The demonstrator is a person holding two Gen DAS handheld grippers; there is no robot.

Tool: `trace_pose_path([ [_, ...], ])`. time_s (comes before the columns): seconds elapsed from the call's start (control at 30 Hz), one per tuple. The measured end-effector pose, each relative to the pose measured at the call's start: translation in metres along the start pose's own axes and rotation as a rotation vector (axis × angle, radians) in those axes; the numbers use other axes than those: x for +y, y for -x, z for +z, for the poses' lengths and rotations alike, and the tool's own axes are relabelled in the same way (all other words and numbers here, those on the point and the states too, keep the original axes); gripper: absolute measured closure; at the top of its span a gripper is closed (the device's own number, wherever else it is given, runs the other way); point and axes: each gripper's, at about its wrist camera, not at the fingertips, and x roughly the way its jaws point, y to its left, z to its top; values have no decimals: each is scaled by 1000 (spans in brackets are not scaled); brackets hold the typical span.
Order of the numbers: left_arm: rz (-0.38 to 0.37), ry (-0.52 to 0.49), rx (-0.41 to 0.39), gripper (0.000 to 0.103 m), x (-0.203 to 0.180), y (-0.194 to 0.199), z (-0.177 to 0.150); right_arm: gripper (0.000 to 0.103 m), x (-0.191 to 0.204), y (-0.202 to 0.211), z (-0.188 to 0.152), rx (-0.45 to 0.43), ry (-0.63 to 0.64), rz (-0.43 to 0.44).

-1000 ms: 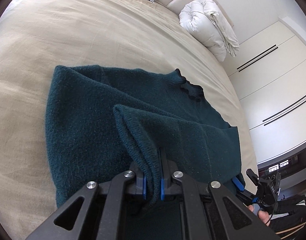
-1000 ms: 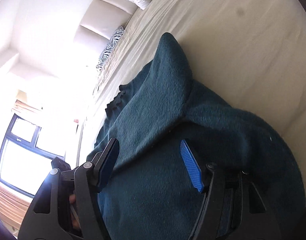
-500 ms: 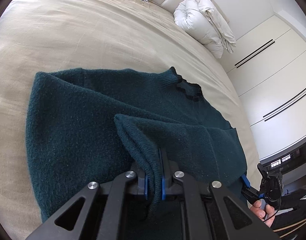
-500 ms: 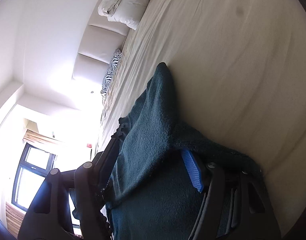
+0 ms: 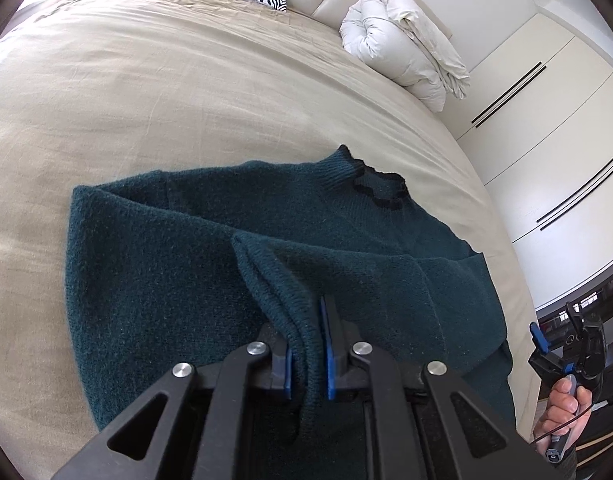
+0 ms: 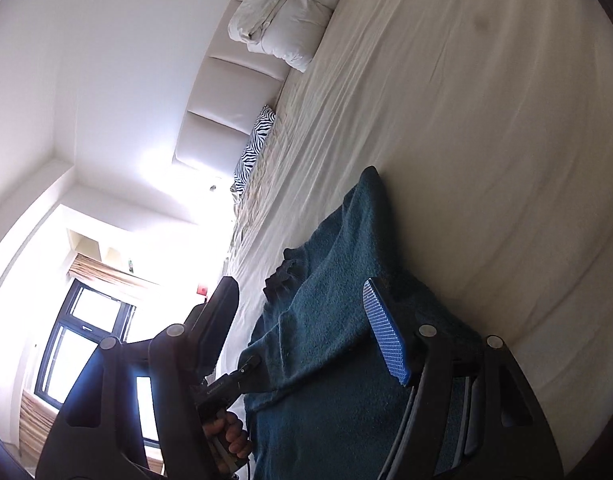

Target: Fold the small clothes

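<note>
Sweater (image 5: 154, 280), dark teal knit, lies on the bed (image 5: 166, 92), spread across the beige sheet with its neck (image 5: 380, 188) pointing toward the headboard side. Starting on my left: my left gripper (image 5: 306, 344) has its blue pads (image 5: 329, 344) pressed close together, pinching a ribbed edge of the sweater that rises in a narrow ridge between them. That pinched fold lifts off the layer beneath and runs back over the flat body of the garment. Over at the far right of the left view I see my right hand (image 5: 562, 408) wrapped round the other tool's handle, off the sweater's right edge.

Now to my right gripper (image 6: 306, 328): fingers spread wide, the blue textured pad (image 6: 386, 340) on one side and the black finger (image 6: 216, 320) on the other, well apart. Sweater (image 6: 330, 320) fills the gap between them, but neither pad is clamping it; whether the blue pad is touching the knit I cannot tell. The garment drapes from the bed (image 6: 486, 160) down toward me here. Farther up sit a white duvet (image 6: 290, 12), bundled near the headboard (image 6: 222, 104), and a zebra pillow (image 6: 254, 140).
</note>
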Motion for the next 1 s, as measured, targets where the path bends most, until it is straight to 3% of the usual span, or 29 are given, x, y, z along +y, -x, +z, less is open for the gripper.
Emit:
trace_pose_path([
  [0.17, -74, 32, -27, 88, 17, -5, -7, 38, 19, -58, 13, 115, 50, -6],
  [0.37, -117, 32, -61, 88, 23, -6, -12, 38, 16, -122, 37, 201, 36, -20],
  [0.57, -132, 31, -67, 88, 26, -9, -12, 40, -26, -164, 62, 261, -63, -62],
  [0.67, -149, 40, -66, 88, 28, -9, -12, 40, -33, -150, 54, 279, -53, -10],
  [0.83, -172, 87, -35, 88, 34, -5, -8, 40, -35, -114, 20, 359, 33, 2],
  [0.9, -152, 104, -27, 87, 35, 2, -8, 40, -36, -96, 8, 369, 55, 5],
  [1.0, -79, 103, -26, 74, 32, 20, -14, 40, -47, -63, -4, 344, 54, 9],
])
